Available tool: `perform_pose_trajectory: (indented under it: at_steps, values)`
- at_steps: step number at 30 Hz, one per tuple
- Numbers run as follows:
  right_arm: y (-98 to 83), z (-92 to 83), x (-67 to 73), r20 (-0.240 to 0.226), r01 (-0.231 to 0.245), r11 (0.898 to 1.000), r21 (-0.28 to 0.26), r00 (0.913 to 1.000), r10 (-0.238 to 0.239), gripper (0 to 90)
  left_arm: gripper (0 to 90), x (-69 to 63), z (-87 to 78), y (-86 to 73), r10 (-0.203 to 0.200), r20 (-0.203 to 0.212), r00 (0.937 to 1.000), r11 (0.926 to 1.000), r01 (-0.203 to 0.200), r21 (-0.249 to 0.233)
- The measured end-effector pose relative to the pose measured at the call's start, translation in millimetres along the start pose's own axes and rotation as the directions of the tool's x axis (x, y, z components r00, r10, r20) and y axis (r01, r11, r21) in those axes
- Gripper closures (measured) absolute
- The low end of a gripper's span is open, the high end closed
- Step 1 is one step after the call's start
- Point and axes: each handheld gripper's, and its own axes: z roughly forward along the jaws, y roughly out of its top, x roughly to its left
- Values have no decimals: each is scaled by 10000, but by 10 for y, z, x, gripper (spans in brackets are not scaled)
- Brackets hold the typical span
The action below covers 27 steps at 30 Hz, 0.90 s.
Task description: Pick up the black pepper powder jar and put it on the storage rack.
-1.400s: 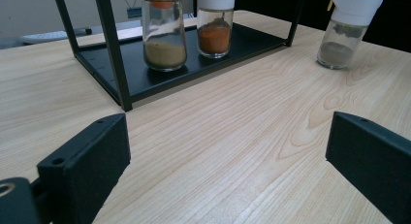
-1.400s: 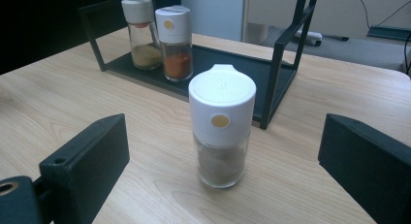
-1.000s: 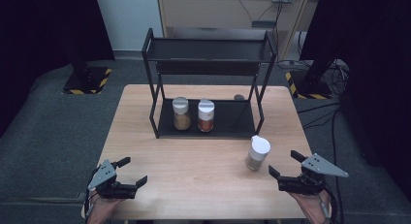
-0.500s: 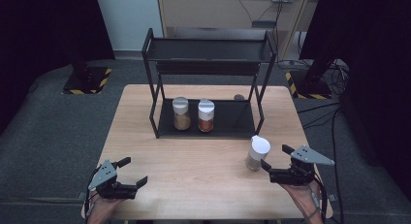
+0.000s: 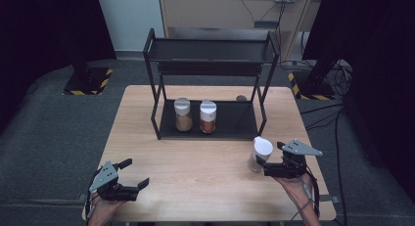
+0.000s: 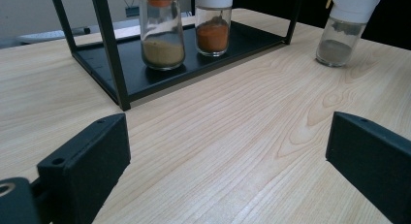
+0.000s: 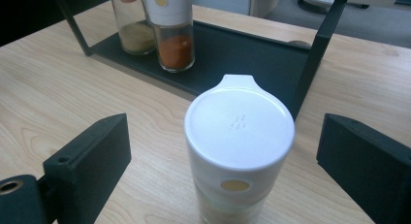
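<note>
Jar position: the white-capped glass spice jar [image 5: 260, 154] stands upright on the pale wooden table [image 5: 195, 157], in front of the black metal two-tier rack [image 5: 210, 89] and off its front right corner.
Key relation: from my right gripper [image 5: 268, 160] the jar lies straight ahead, between the spread jaws, its long axis vertical.
Right gripper state: jaws wide, neither one touching the jar [image 7: 237, 151].
Left gripper state: my left gripper [image 5: 134, 174] is also wide and holds nothing, well apart from the jar at the table's near left.
Nearer hand: the right, clearly.
View difference: the right gripper view shows the cap centred between the jaws; the high view shows the jar at the jaw tips, though how deep it sits I can't quite judge.
Rack contents: the tan-spice jar [image 5: 183, 114] and red-spice jar [image 5: 208, 116] stand side by side on the bottom shelf.
</note>
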Motion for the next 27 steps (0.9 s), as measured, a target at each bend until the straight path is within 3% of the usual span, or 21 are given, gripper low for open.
perform_pose_trajectory:
  at_steps: [10, 13, 15, 17, 27]
  values:
    - [16, 253, 22, 218, -126, 9989, 447, 9997, 116, 94, 12, 2, 1, 1, 2, 14, 10000, 10000, -2, 12]
    - [-1, 318, 33, 342, -154, 9984, 547, 9993, 136, 146, 12, 2, 2, 1, -1, 15, 10000, 10000, 1, 18]
    - [-19, 339, 31, 353, -147, 9983, 566, 9993, 127, 227, 12, 2, 1, 1, 1, 21, 10000, 10000, -1, 10]
    - [-49, 340, 90, 699, 75, 9989, 466, 9975, -107, 303, 12, 3, 3, 2, -2, 20, 10000, 10000, 2, 26]
    - [-75, 340, 134, 808, 286, 9989, 362, 9962, -315, 309, 12, 5, 6, 4, -8, 33, 10000, 10000, 8, 49]
